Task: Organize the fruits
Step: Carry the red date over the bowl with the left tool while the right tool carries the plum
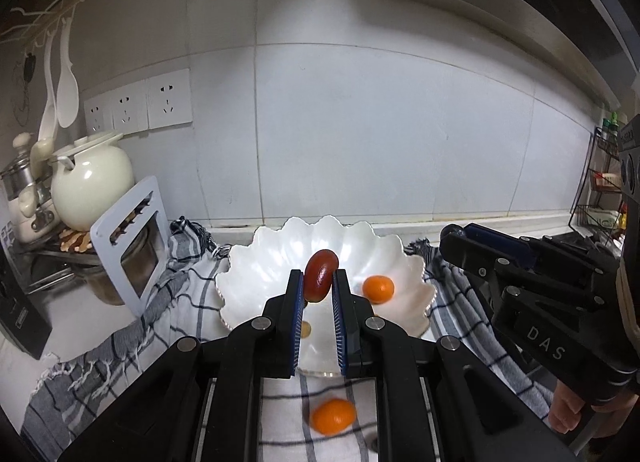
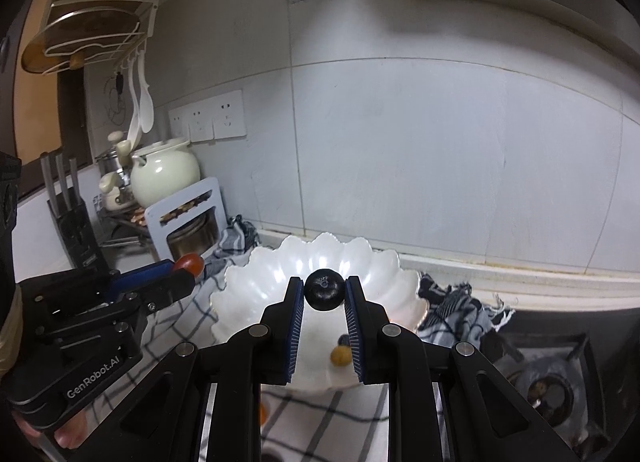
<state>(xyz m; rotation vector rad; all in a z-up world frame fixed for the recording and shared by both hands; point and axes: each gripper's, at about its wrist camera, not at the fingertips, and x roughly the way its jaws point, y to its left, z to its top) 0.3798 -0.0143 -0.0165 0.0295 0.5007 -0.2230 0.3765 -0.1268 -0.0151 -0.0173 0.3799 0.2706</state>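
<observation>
While gripping tomato [image 2: 189,263], left gripper [image 2: 182,276] reads "GenRobot.AI".

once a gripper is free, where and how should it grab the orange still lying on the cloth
Take the orange across its shorter width, coming straight down from above. It lies on its side on the checked cloth, apart from the white bowl, so nothing blocks the fingers.

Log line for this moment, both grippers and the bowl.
left gripper: shut on red oval tomato | right gripper: shut on dark round blueberry | white scalloped bowl: one orange kumquat inside
</observation>
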